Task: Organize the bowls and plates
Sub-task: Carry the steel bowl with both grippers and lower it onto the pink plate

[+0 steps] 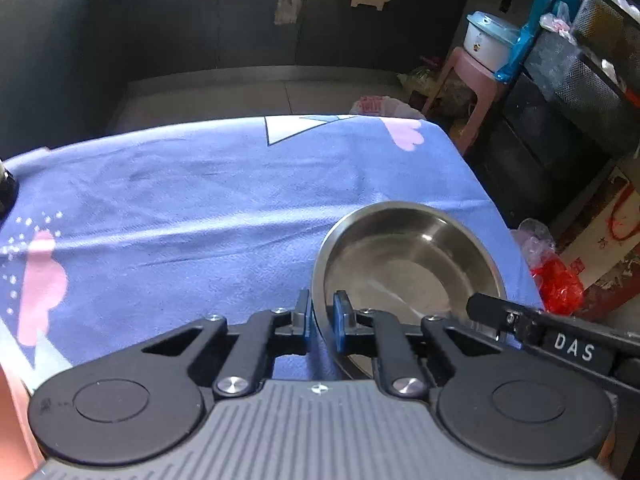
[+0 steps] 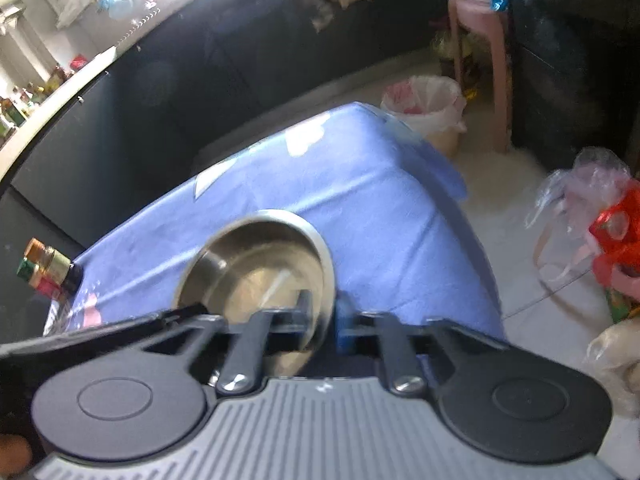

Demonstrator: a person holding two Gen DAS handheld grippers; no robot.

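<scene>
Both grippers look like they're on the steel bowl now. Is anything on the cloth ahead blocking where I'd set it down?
Nothing visible does. The left gripper and right gripper each pinch the steel bowl rim, and the blue cloth ahead lies bare. Only bottles stand at its far left edge.

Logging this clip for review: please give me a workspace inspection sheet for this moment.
Surface: table under a blue patterned cloth, wrinkled.
Job's things: one steel bowl, empty, near the cloth's right edge; no plates seen.
Clutter: bottles at the cloth's far left.
Grippers: left gripper and right gripper each shut on the bowl's rim, on opposite sides.
Cables: nothing seen.
Surroundings: pink stool carrying a white pot, lined bin, red plastic bag on the floor, dark cabinets behind.
</scene>
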